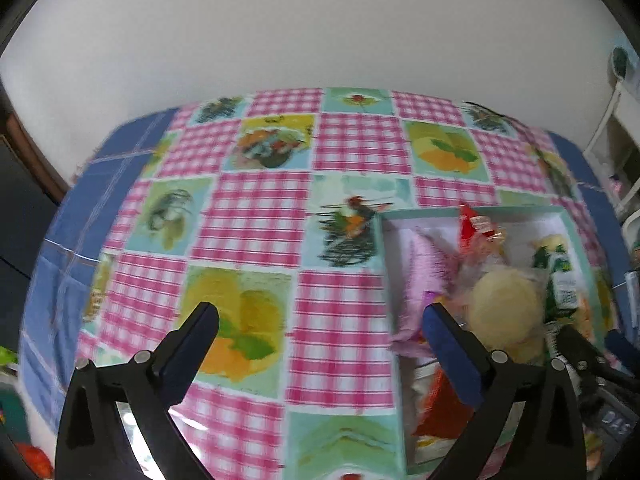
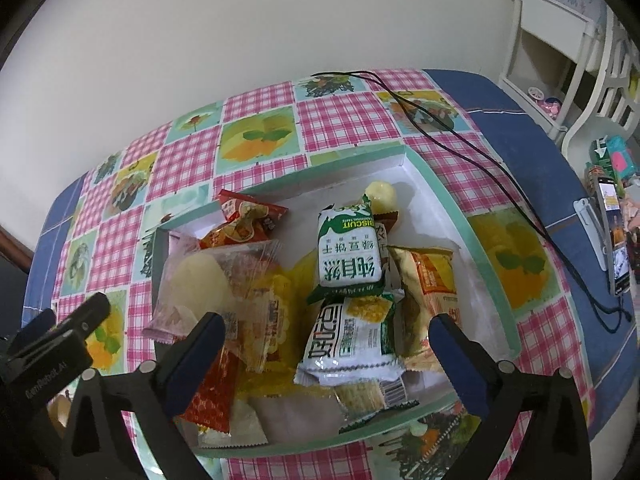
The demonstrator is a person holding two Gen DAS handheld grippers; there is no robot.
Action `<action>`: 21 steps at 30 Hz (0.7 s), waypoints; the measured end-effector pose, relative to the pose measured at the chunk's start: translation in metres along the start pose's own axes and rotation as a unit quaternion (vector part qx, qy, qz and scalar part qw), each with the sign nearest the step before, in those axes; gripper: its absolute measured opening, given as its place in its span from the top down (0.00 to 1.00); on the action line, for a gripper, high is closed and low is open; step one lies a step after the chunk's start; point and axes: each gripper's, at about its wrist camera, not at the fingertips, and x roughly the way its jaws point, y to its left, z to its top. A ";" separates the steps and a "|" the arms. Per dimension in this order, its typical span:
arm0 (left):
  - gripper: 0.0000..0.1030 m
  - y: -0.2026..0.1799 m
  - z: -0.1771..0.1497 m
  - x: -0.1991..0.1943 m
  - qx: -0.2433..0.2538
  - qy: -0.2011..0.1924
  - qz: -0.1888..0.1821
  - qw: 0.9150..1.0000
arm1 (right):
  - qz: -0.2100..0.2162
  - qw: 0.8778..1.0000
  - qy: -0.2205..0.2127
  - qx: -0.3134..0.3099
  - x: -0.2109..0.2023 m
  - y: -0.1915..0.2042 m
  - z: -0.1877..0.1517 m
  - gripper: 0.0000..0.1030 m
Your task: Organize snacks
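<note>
A shallow box with a mint-green rim [image 2: 448, 200] sits on the checked tablecloth and holds several snack packets. Among them are a green and white biscuit packet [image 2: 348, 252], a second white and green packet [image 2: 352, 340], a clear packet with a pale round cake [image 2: 208, 280], red packets [image 2: 244, 224] and a gold packet [image 2: 432, 276]. My right gripper [image 2: 324, 334] is open and empty, hovering over the near part of the box. My left gripper [image 1: 320, 320] is open and empty over the tablecloth, left of the box [image 1: 380, 240]. The cake packet [image 1: 504, 304] shows there too.
A black cable [image 2: 472, 148] runs across the table right of the box. A phone on a stand [image 2: 612, 236] is at the right edge. White shelving [image 2: 548, 40] stands beyond the table. The wall is behind. The left gripper's body [image 2: 52, 340] shows at lower left.
</note>
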 end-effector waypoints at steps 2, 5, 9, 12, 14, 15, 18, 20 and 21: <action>0.01 0.005 -0.005 -0.003 0.004 0.001 0.019 1.000 | -0.002 1.000 -0.002 -0.002 -0.004 0.000 -0.005 0.00; 0.02 0.013 -0.013 -0.007 0.001 0.009 0.027 1.000 | -0.004 1.000 -0.005 0.000 -0.010 -0.002 -0.015 0.00; 0.02 0.016 -0.028 -0.019 0.004 0.014 0.044 0.999 | -0.007 1.000 -0.010 0.000 -0.019 -0.003 -0.027 0.00; 0.01 0.015 -0.042 -0.027 0.015 0.020 0.044 0.999 | -0.009 1.000 -0.014 -0.003 -0.027 -0.004 -0.037 0.00; 0.02 0.015 -0.051 -0.032 0.024 0.024 0.041 0.999 | -0.011 1.000 -0.017 -0.006 -0.032 -0.005 -0.045 0.00; 0.02 0.016 -0.056 -0.035 0.026 0.024 0.041 0.999 | -0.012 1.000 -0.020 -0.006 -0.035 -0.006 -0.049 0.00; 0.02 0.018 -0.064 -0.043 0.029 0.017 0.044 0.998 | -0.013 1.000 -0.023 -0.008 -0.041 -0.008 -0.062 0.00; 0.02 0.019 -0.070 -0.050 0.032 0.008 0.046 0.998 | -0.014 1.000 -0.021 -0.010 -0.042 -0.009 -0.069 0.00; 0.02 0.020 -0.072 -0.052 0.034 0.004 0.048 0.998 | -0.015 1.000 -0.020 -0.014 -0.044 -0.009 -0.074 0.00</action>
